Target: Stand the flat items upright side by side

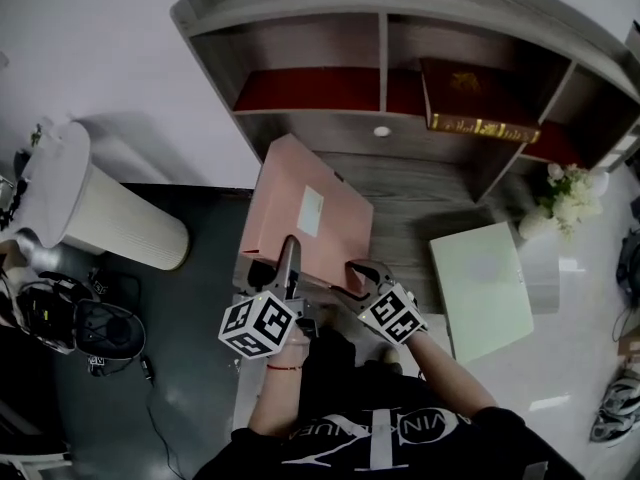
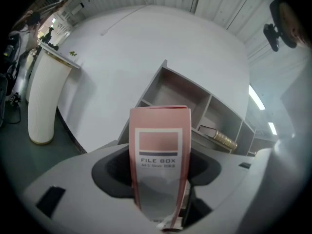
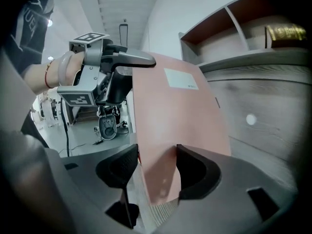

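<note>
Left gripper (image 2: 160, 177): gripped the pink file box (image 1: 305, 213).
Right gripper (image 3: 155, 167): gripped its edge.
Risk: uneven pulls might twist it loose.

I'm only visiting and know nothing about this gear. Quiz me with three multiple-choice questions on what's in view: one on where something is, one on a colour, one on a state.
1. Where is the pale green box?
A. flat on the desk
B. inside the shelf unit
C. on the floor

2. What colour is the file box being held up?
A. blue
B. pink
C. black

3. How many grippers hold that file box?
A. none
B. one
C. both

Answers
1 A: the head view shows it lying flat on the wood desk top.
2 B: all three views show it pink.
3 C: the left gripper clamps its labelled spine, and the right gripper has its jaws against both faces.
</note>
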Demonstrator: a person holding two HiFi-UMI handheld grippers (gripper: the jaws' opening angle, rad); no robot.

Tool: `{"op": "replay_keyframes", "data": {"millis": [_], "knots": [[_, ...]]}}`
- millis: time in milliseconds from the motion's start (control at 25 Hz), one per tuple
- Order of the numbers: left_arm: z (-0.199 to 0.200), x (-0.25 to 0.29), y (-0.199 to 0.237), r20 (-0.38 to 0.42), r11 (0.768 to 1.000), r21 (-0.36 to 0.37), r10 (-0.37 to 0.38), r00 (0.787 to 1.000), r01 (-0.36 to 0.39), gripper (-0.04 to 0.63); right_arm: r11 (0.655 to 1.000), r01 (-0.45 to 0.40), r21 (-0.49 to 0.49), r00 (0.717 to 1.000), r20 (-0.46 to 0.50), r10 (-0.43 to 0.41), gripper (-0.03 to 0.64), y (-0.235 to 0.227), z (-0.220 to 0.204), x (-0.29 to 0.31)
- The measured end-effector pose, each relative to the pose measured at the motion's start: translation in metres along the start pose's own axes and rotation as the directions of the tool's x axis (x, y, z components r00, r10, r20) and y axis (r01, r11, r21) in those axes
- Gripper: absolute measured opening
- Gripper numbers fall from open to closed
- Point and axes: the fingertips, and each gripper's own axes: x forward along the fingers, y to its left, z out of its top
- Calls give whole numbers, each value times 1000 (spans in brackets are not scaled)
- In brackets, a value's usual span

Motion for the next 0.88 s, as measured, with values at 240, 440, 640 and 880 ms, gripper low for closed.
{"op": "replay_keyframes", "data": {"millis": [240,440,640,880], "knots": [[29,24,30,-5,994,102,32,999,-31,279,999,-41,-8,999,-10,41,275,-4,26,55],[46,39,43,-17,976,215,44,999,-39,281,996,-88,-24,996,-2,88,264,-4,43,93],[57,52,53,-14,952,300,60,998,-53,282,992,-120,-25,993,9,120,259,-7,55,122],[66,65,65,-8,922,381,83,996,-74,286,989,-140,-38,990,13,140,258,-11,66,153]]}}
